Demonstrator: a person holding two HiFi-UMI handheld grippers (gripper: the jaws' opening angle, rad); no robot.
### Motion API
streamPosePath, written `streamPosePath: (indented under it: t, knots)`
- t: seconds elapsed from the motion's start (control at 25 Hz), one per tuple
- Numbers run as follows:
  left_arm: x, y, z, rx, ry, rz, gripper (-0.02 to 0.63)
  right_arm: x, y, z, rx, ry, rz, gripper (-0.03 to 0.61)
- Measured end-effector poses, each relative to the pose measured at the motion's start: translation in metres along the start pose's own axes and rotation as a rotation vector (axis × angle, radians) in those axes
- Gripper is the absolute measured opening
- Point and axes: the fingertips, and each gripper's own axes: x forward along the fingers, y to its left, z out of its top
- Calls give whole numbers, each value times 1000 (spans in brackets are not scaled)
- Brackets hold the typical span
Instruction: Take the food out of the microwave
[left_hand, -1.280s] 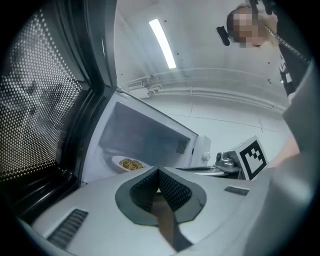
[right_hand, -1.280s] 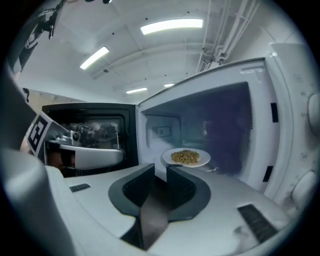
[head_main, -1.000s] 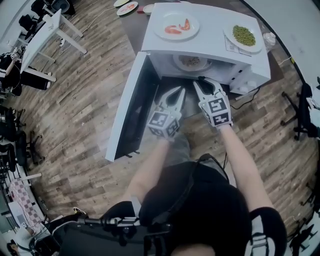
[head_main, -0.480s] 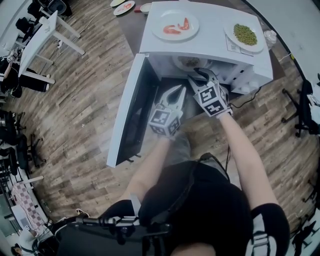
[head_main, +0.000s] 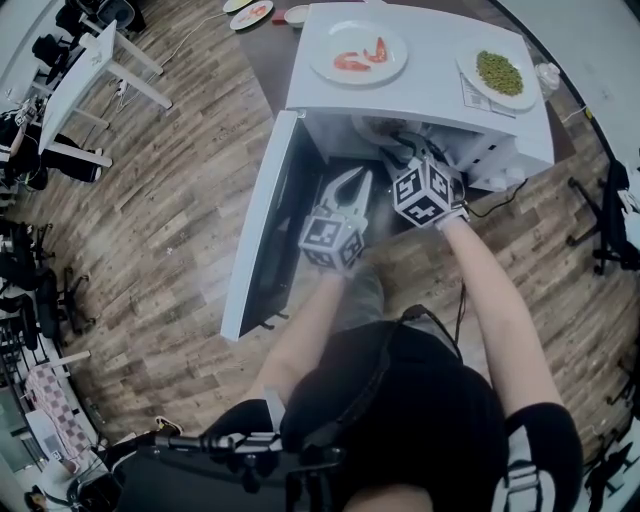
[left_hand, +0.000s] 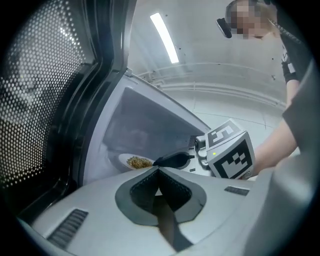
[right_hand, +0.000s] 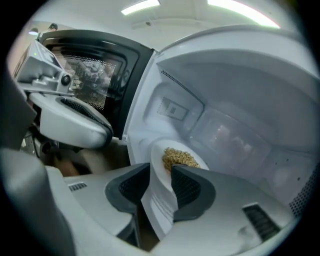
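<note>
Head view shows your microwave (head_main: 430, 95) with its door (head_main: 262, 215) swung open at left, but the plate (right_hand: 159, 205) of food (right_hand: 179, 158) sits inside. Your right gripper (right_hand: 160, 172) straddles the plate's near rim, jaws opening, not clamped. Your left gripper (left_hand: 158, 172) is clenched on nothing. Gripping and lifting out remain.

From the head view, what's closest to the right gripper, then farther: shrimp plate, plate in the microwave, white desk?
1. Plate in the microwave, between the right gripper's opening jaws.
2. Shrimp plate, on the microwave's top.
3. White desk, far left.
</note>
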Motion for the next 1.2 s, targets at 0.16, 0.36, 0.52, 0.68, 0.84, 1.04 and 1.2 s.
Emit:
streamPosePath:
  t: [0.16, 0.36, 0.52, 0.68, 0.84, 1.04, 1.2]
  knots:
    - [1, 2, -1, -5, 6, 2, 3, 4, 3, 4, -66, 16, 16, 140]
    - [4, 2, -1, -9, 8, -7, 3, 10, 5, 10, -45, 18, 62, 138]
    - [4, 3, -2, -16, 10, -8, 3, 16, 4, 7, 40, 26, 93, 147]
    - [3, 4, -5, -24, 16, -7, 3, 21, 5, 4, 167, 30, 132, 142]
    - [2, 8, -6, -30, 20, 2, 3, 17, 11, 5, 126, 35, 148, 95]
    - [2, 11, -6, -33, 28, 12, 3, 8, 17, 4, 128, 23, 163, 91]
    - [3, 10, -8, -47, 44, 12, 3, -2, 23, 1, 133, 17, 167, 91]
